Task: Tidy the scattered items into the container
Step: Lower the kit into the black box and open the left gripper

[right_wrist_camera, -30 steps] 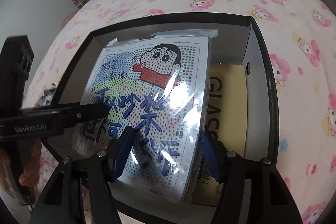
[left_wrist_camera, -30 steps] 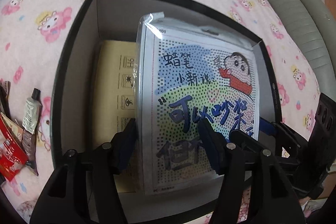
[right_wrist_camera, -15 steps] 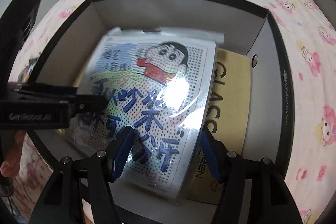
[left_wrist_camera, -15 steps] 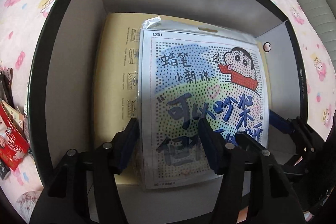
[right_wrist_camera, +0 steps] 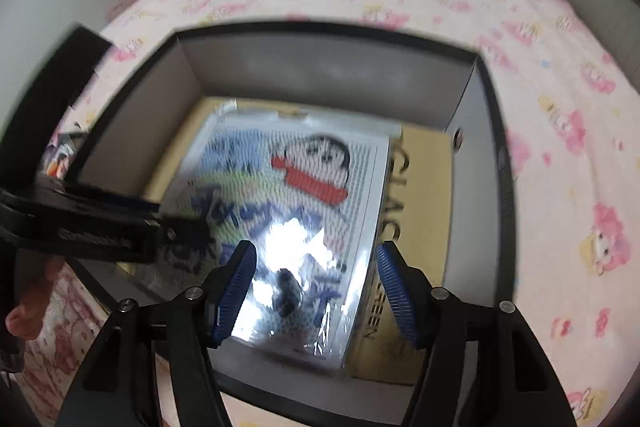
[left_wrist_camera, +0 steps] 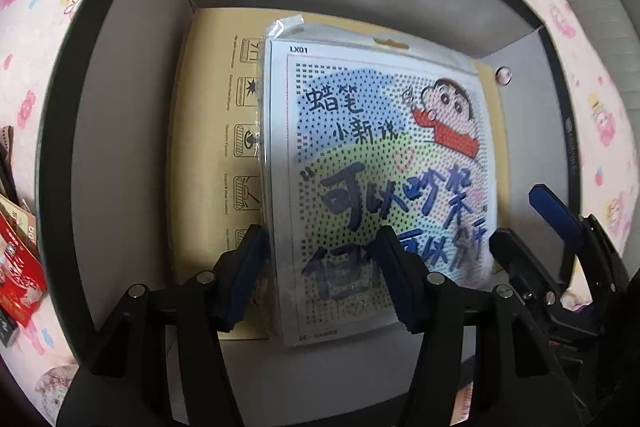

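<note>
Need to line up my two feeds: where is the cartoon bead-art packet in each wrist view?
Left wrist: cartoon bead-art packet fills the centre, lying in the black box on a yellow carton.
Right wrist: packet sits centre-left in the box, blurred, with glare on its near end.
Shared landmark: the yellow carton under it.

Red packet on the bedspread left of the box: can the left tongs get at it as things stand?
Probably not directly: the left tongs sit inside the black box above the cartoon packet, and the box wall stands between them and the red packet.
</note>
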`<state>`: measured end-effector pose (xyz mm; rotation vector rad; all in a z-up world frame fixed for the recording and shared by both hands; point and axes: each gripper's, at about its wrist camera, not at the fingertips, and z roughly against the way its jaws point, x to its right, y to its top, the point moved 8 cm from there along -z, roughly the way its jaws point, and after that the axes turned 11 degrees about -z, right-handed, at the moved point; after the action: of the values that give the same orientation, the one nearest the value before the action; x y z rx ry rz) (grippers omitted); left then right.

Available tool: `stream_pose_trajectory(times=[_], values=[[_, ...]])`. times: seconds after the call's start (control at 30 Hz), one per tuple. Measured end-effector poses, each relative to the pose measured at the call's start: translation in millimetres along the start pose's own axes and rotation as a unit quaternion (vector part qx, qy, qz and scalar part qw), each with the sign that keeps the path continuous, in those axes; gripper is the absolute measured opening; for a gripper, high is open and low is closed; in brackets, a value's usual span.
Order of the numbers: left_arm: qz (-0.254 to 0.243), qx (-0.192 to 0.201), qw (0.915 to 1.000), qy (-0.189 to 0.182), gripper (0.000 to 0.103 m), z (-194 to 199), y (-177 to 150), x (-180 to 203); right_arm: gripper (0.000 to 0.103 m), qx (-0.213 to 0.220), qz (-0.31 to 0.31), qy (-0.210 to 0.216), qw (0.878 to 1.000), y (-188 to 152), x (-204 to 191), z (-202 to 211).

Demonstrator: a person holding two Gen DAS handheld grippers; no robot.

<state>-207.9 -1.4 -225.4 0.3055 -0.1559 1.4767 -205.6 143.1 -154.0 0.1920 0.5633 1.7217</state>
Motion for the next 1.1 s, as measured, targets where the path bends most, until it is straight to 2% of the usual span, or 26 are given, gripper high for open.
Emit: stream_pose_trajectory(times=[0.03,0.1,0.17,0.2,0.27,0.4,0.57,0.67,0.8,0.87,1.0,1.1], values=[[0.007,0.004,0.9999,-0.009,0.058,2.3,0.9,-0.2,0.060,0.005,-0.002,0.003,1.000,1.9,1.6,3.1],[0.017,0.006,0.9997,-0.017,0.057,5.1,4.0,-0.9,0.060,-0.014,-0.007,0.030,0.999,7.6,-15.7,-4.6],[0.011,0.001,0.9999,0.004,0.057,2.6,10.3,-1.7,0.060,-0.070,-0.031,0.094,0.993,0.3,-16.9,-9.0],[0.009,-0.006,0.9999,0.009,0.056,-0.9,12.6,-1.2,0.060,-0.091,-0.046,0.109,0.989,-4.3,-17.5,-12.8],[0.013,-0.030,0.9995,-0.004,0.057,-12.3,15.5,2.0,0.060,-0.109,-0.052,0.099,0.988,-7.6,-17.0,-20.8],[0.004,-0.037,0.9993,-0.001,0.057,-17.9,23.4,10.7,0.060,-0.095,-0.040,0.077,0.992,-3.7,-17.0,-17.7],[-0.018,-0.041,0.9978,-0.049,0.054,-31.6,27.1,40.7,0.060,-0.081,-0.041,0.071,0.993,-2.5,-16.9,-8.6],[-0.037,-0.029,0.9985,-0.026,0.052,-36.6,33.0,47.2,0.060,-0.079,-0.033,0.057,0.995,-0.8,-20.8,-11.8],[-0.021,-0.014,0.9983,-0.053,0.050,-37.3,49.7,43.2,0.060,-0.076,-0.032,0.063,0.995,1.5,-18.3,-7.3],[-0.020,0.003,0.9983,-0.054,0.046,-33.8,58.8,38.7,0.060,-0.058,-0.036,0.065,0.996,4.2,-3.3,0.1],[-0.031,0.044,0.9983,-0.020,0.041,-26.3,87.5,30.0,0.060,-0.042,-0.030,0.039,0.998,35.6,1.5,-0.3],[-0.027,0.063,0.9970,-0.034,0.041,-30.8,113.5,31.4,0.060,-0.065,-0.023,0.036,0.997,54.5,0.6,-21.8]])
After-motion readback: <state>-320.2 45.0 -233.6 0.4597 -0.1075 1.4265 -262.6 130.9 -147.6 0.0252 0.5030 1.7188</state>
